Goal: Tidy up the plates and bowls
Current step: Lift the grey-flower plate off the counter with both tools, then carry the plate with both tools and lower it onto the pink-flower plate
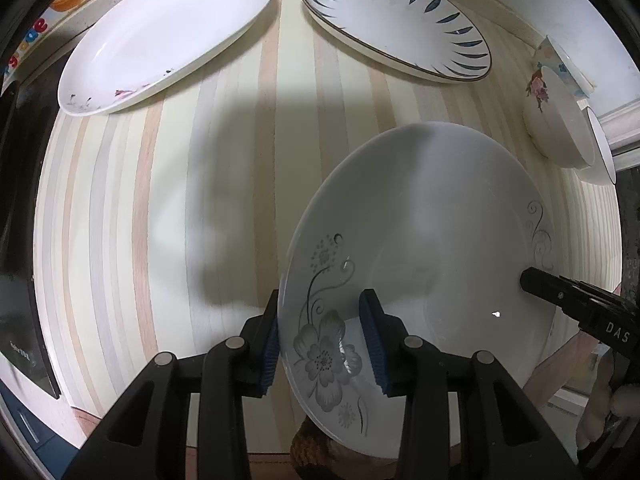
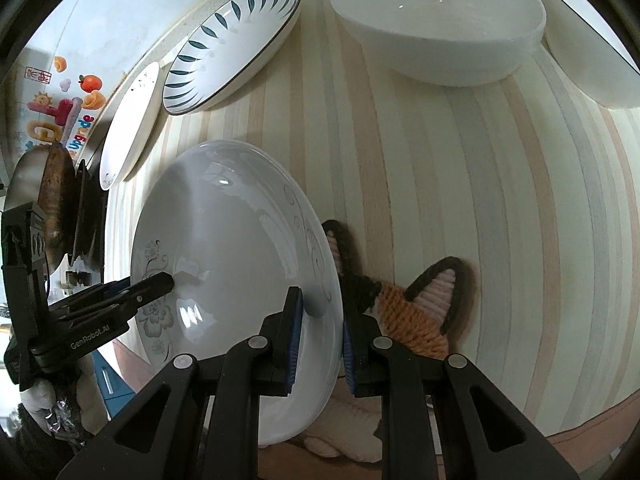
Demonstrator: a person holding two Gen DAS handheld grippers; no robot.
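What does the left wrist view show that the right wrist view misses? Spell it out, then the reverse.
Only the left wrist view: the floral-sided bowls at the right edge, seen from outside. Only the right wrist view: the knitted fox-eared mat under the plate's rim, and a plain white bowl. Both: the grey-flower plate clamped at opposite rims by the left gripper and right gripper, plus the blue-leaf plate and striped table.

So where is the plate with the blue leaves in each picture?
Left wrist view: blue-leaf plate sits at the top, right of centre.
Right wrist view: it sits upper left.
Shared landmark: the grey-flower plate held by both grippers.
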